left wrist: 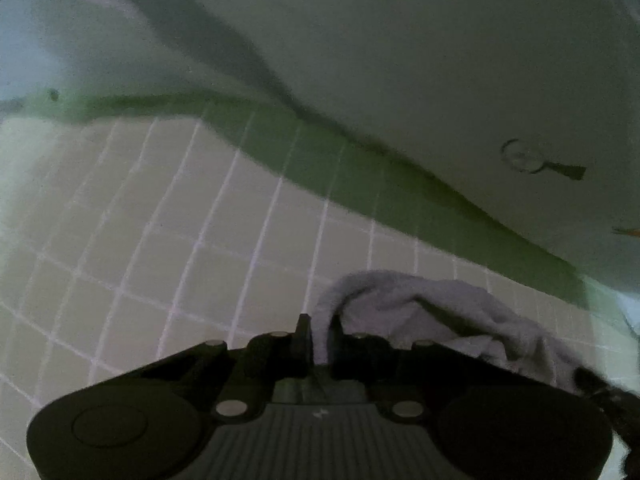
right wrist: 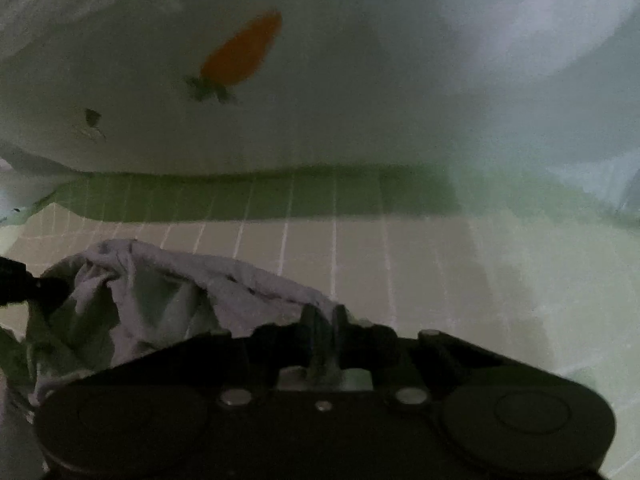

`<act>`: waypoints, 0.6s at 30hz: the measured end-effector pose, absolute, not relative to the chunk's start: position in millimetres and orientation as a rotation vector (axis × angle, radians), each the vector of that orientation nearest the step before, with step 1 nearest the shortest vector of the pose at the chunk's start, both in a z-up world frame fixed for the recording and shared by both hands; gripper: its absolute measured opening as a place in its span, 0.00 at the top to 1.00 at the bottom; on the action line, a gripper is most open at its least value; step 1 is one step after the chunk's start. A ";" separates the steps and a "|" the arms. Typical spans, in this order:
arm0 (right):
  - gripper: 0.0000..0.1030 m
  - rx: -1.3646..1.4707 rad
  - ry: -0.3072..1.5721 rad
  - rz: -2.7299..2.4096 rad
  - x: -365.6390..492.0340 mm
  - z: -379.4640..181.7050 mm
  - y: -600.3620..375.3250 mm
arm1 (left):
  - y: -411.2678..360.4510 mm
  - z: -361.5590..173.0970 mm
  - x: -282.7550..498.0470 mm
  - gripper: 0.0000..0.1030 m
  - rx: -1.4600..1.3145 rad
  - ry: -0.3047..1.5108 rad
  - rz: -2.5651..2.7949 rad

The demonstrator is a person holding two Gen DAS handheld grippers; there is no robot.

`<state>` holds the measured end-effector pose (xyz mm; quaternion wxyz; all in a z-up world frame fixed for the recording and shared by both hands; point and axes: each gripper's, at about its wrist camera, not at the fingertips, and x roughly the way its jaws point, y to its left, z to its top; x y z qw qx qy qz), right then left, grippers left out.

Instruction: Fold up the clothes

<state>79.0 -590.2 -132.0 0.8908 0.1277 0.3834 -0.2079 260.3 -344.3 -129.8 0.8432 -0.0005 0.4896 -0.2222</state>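
A crumpled grey garment (left wrist: 440, 308) hangs between both grippers above a green mat with a white grid (left wrist: 180, 240). My left gripper (left wrist: 320, 326) is shut on one edge of the grey garment, which trails off to the right. My right gripper (right wrist: 325, 318) is shut on another edge of the same garment (right wrist: 180, 284), which bunches out to the left. The tip of the left gripper (right wrist: 24, 284) shows at the left edge of the right wrist view, also on the cloth.
A white cloth with a carrot print (right wrist: 240, 52) and a small dark print (left wrist: 536, 160) lies across the far side of the gridded mat (right wrist: 360, 248). It casts a dark green shadow band along the mat.
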 end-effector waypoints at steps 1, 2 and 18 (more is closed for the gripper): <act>0.91 0.241 0.764 -0.443 75.2 -122.1 -587.7 | -344.3 -120.5 255.2 0.92 0.005 0.997 -0.474; 0.91 0.218 0.734 -0.453 71.2 -112.2 -585.4 | -342.5 -107.4 247.0 0.92 0.007 0.947 -0.480; 0.91 0.202 0.449 -0.424 -68.4 -20.5 -514.3 | -256.6 -38.5 101.0 0.91 -0.016 0.677 -0.437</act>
